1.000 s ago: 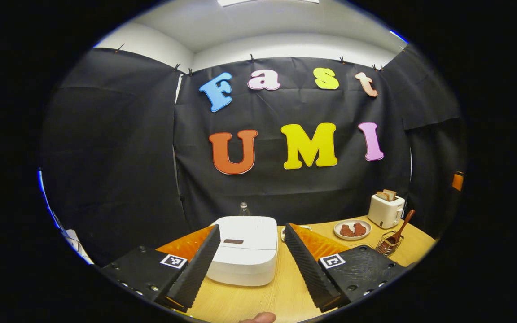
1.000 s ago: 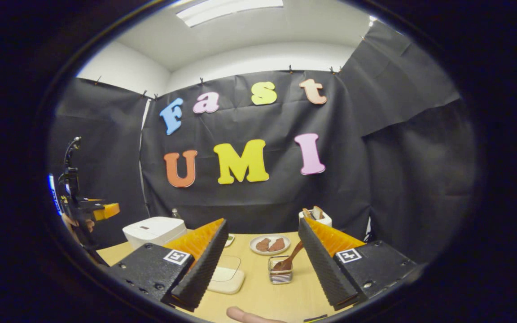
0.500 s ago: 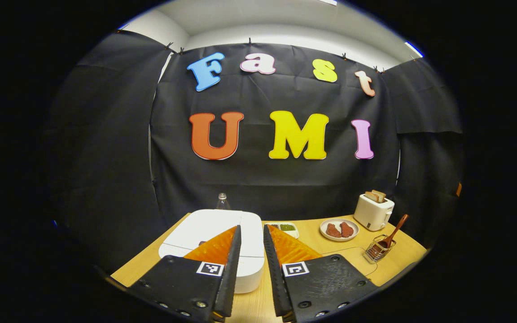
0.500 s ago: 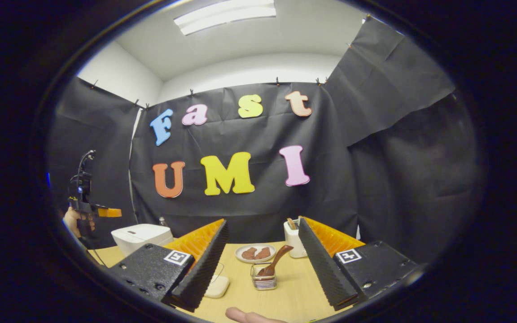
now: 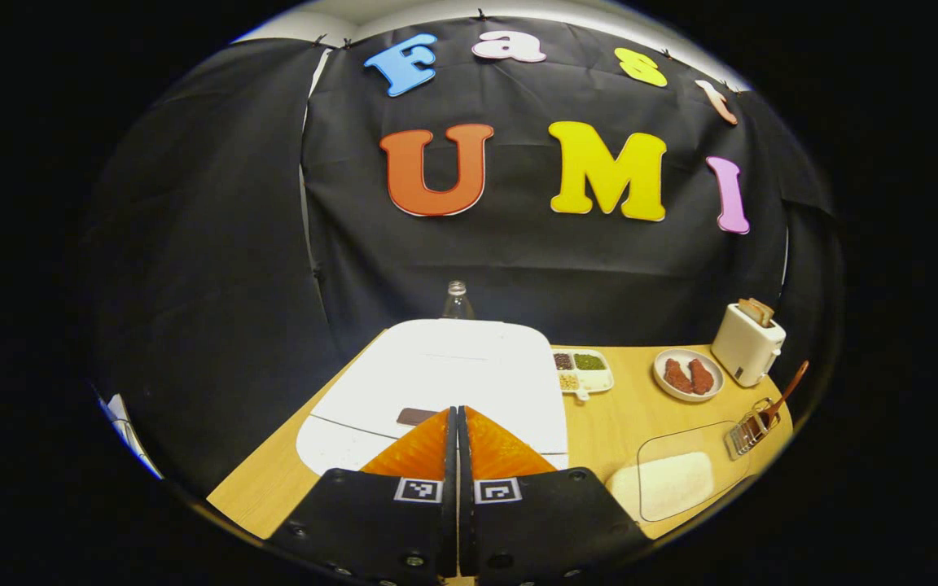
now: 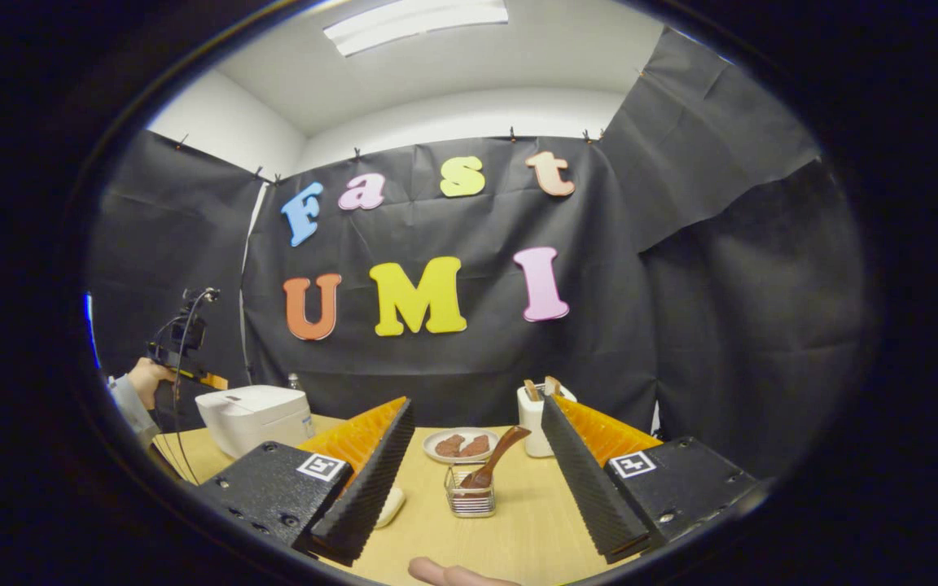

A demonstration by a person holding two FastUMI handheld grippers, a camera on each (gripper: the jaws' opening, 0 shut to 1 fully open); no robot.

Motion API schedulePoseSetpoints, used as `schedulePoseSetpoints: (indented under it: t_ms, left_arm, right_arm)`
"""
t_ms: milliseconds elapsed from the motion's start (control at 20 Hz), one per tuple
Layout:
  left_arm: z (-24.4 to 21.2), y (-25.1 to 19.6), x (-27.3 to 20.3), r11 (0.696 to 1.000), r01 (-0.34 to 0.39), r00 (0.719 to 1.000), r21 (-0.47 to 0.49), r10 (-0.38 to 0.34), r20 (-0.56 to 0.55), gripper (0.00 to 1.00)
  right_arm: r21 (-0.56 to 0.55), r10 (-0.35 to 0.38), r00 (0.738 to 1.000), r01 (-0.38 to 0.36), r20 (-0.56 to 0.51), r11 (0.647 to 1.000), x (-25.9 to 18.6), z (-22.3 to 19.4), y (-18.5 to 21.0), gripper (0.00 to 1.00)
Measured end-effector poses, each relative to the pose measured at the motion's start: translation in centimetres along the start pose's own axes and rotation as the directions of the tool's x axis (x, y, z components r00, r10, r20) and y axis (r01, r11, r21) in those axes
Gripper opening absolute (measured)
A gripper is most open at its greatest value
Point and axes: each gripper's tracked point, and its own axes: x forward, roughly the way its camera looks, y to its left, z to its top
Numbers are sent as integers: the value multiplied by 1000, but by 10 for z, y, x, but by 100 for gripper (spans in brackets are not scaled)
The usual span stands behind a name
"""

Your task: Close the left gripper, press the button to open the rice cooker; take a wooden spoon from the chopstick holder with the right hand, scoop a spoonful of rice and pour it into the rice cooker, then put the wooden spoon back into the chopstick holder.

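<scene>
Black cloth hangs behind a light wooden table (image 5: 615,419), and a pale ceiling with a strip light shows above it in the right gripper view. On the table sits the white rice cooker (image 5: 444,382), its lid down, with a small dark button (image 5: 416,416) near the front edge. The left gripper (image 5: 457,419) hovers over that front edge with its two fingers pressed together, clenched on nothing, their tips just beside the button; whether they touch the lid I cannot tell.

Behind the cooker stands a clear bottle (image 5: 455,300). To its right lies a small white divided tray (image 5: 581,370) with dark, green and pale grains in separate compartments. Farther right, a white plate (image 5: 688,376) carries two reddish-brown pieces, and a white toaster (image 5: 747,343) has slices of bread standing in its slots. Nearer the front is a clear shallow container (image 5: 672,480) holding white rice.

At the right edge a wire chopstick holder (image 5: 747,426) holds the wooden spoon (image 5: 785,390), bowl down and handle leaning up to the right. In the right gripper view the same holder (image 6: 469,498) and spoon (image 6: 497,464) sit between the fingers of the right gripper (image 6: 477,480), well ahead of them; that gripper is spread wide and grasps nothing. A hand (image 6: 146,377) at the far left holds the other gripper above the cooker (image 6: 256,417).
</scene>
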Motion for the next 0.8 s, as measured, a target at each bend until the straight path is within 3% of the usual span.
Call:
schedulePoseSetpoints:
  t_ms: [150,450,550,700,800]
  left_arm:
    - [-12,6,15,1000,-20,999,-7,20,-38,0]
    - [-1,4,31,997,-32,999,73,31,22,0]
    - [-23,0,36,996,-38,997,79,43,-67,0]
    - [-28,1,36,984,-73,991,161,90,-97,1]
    - [-27,3,38,980,-105,987,169,124,-105,1]
  right_arm:
    - [19,-4,999,5,-37,1000,4,-22,-6,100]
    - [59,55,985,-46,-163,997,9,-75,-3,100]
    - [60,47,983,-37,-177,997,14,-80,-8,100]
    - [74,48,982,-35,-182,997,16,-88,-12,96]
    - [81,36,981,-21,-189,996,15,-91,-16,100]
